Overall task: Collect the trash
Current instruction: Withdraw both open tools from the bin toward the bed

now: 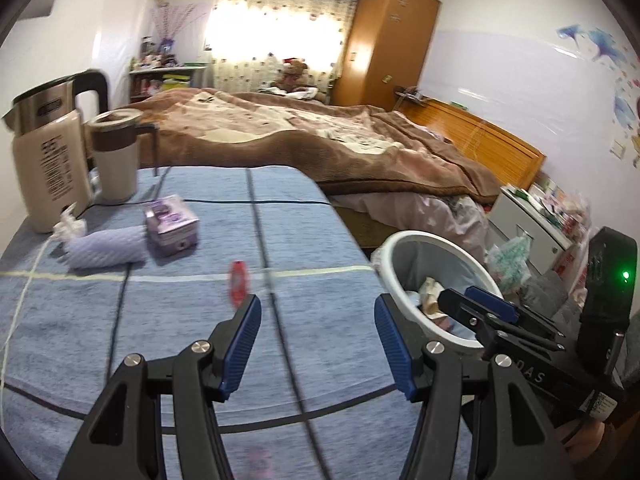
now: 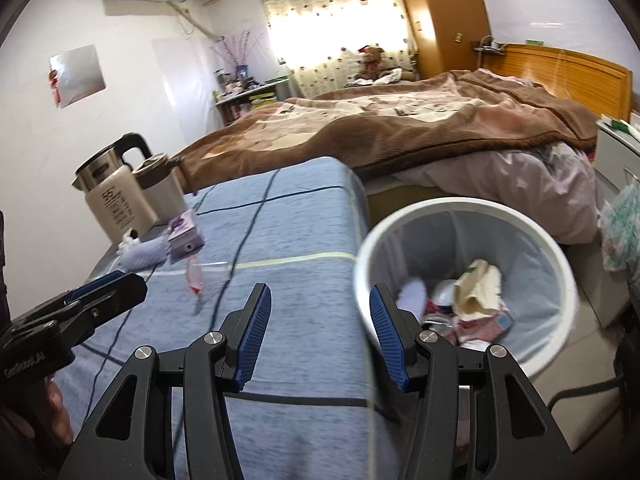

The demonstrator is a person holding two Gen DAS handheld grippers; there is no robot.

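On the blue checked tablecloth (image 1: 180,320) lie a small red wrapper (image 1: 238,282) (image 2: 194,276), a purple carton (image 1: 172,226) (image 2: 184,236) and a crumpled lavender wrapper (image 1: 106,248) (image 2: 144,256). My left gripper (image 1: 318,320) (image 2: 120,284) hovers open over the cloth just short of the red wrapper, with nothing between its blue pads. My right gripper (image 2: 320,320) (image 1: 464,296) is open and empty at the table's right edge, beside the white trash bin (image 2: 460,204) (image 1: 400,264). The bin stands on the floor and holds paper and packaging.
A steel kettle (image 1: 44,152) and a lidded cup (image 1: 116,152) stand at the table's far left, with a white cord (image 1: 24,292) trailing forward. A bed with a brown blanket (image 1: 320,136) lies behind the table, and a white nightstand (image 1: 528,216) stands to the right.
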